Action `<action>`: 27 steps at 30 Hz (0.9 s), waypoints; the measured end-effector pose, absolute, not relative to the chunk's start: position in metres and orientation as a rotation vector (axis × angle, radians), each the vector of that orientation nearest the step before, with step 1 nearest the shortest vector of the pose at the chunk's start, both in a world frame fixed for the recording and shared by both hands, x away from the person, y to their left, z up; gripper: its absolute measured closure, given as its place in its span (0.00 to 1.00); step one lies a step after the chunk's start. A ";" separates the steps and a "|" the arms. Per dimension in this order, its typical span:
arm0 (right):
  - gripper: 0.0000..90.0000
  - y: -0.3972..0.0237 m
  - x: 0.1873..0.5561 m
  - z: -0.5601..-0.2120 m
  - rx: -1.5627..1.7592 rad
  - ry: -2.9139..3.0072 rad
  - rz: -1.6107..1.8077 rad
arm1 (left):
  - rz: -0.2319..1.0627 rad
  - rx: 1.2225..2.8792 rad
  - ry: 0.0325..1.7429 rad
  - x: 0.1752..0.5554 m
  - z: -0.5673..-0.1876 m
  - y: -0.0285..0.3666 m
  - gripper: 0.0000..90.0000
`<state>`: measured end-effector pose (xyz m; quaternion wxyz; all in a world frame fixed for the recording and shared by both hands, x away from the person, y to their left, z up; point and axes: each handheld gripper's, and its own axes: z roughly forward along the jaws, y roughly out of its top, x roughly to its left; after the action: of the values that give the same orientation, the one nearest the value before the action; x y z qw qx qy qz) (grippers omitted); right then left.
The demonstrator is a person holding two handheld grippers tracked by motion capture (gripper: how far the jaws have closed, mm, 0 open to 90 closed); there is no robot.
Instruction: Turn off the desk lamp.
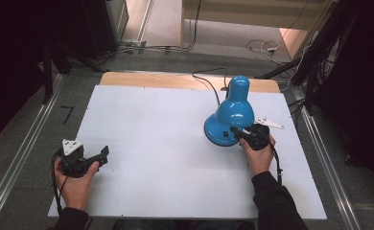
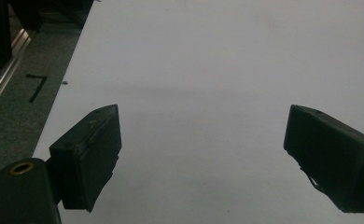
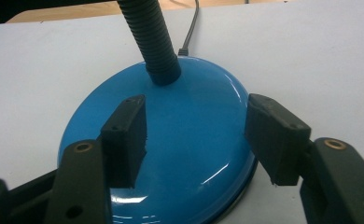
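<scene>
The blue desk lamp (image 1: 229,117) is stood at the table's (image 1: 151,158) right side; the right claw (image 3: 196,140), spread wide, is poised over its glossy base (image 3: 189,154). The left claw (image 2: 201,154) is held wide, idle. Slippage on the smooth dome is judged likely.

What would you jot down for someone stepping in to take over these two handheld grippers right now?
Left gripper: open, holding nothing, resting low over the bare white table near its left edge.
Right gripper: open, jaws spread just above the round base of the blue desk lamp, gripping nothing.
The lamp stands upright at the table's right, its cord trailing off the far edge.
Done: the approach. Left: probably to work the base.
</scene>
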<state>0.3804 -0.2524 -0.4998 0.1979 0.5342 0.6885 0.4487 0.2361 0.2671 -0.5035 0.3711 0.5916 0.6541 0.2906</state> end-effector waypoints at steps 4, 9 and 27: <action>0.37 -0.254 0.381 -0.499 1.502 1.927 1.246 | 0.745 1.517 1.677 0.236 -0.504 0.267 0.13; 0.36 -0.256 0.382 -0.499 1.518 1.927 1.244 | 0.743 1.517 1.677 0.236 -0.504 0.267 0.13; 0.33 -0.260 0.382 -0.497 1.529 1.921 1.244 | 0.745 1.517 1.676 0.236 -0.504 0.267 0.13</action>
<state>0.3819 -0.2601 -0.4968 0.1933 0.5450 0.6847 0.4436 0.2361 0.2670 -0.5035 0.3717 0.5917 0.6537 0.2905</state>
